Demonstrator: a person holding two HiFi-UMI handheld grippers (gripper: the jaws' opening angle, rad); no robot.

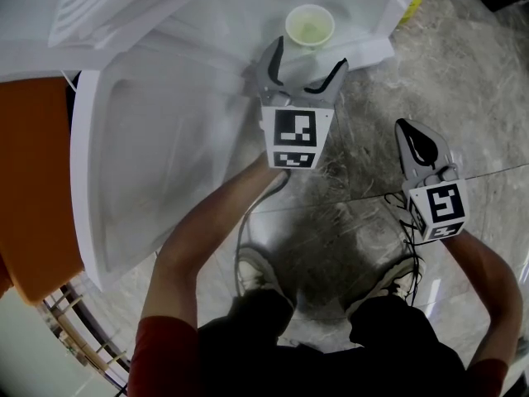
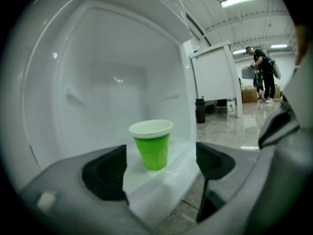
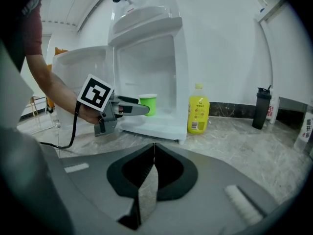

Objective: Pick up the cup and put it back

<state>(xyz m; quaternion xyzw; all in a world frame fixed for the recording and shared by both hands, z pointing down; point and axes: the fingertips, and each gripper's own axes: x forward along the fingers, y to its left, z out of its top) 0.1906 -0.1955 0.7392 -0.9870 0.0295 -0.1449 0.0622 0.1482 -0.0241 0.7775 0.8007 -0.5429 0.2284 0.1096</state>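
A green cup [image 1: 310,26] with a white rim stands upright on the bottom floor of a small white fridge [image 1: 376,50]. My left gripper [image 1: 310,56] points into the fridge with its jaws wide open. The cup [image 2: 152,148] stands free just ahead of the left gripper [image 2: 159,173], and nothing is between the pads. From the right gripper view, the left gripper [image 3: 134,106] reaches the cup [image 3: 148,104] from the left. My right gripper [image 1: 405,131] hangs over the floor to the right, shut and holding nothing. Its jaws meet at the tips in its own view [image 3: 154,148].
The fridge door [image 1: 124,180] is swung open to the left. A yellow bottle [image 3: 198,114] stands by the fridge's right side, and a black bottle [image 3: 261,106] further right against the wall. A cable [image 1: 244,230] hangs from the left gripper. A person [image 2: 264,72] stands far behind.
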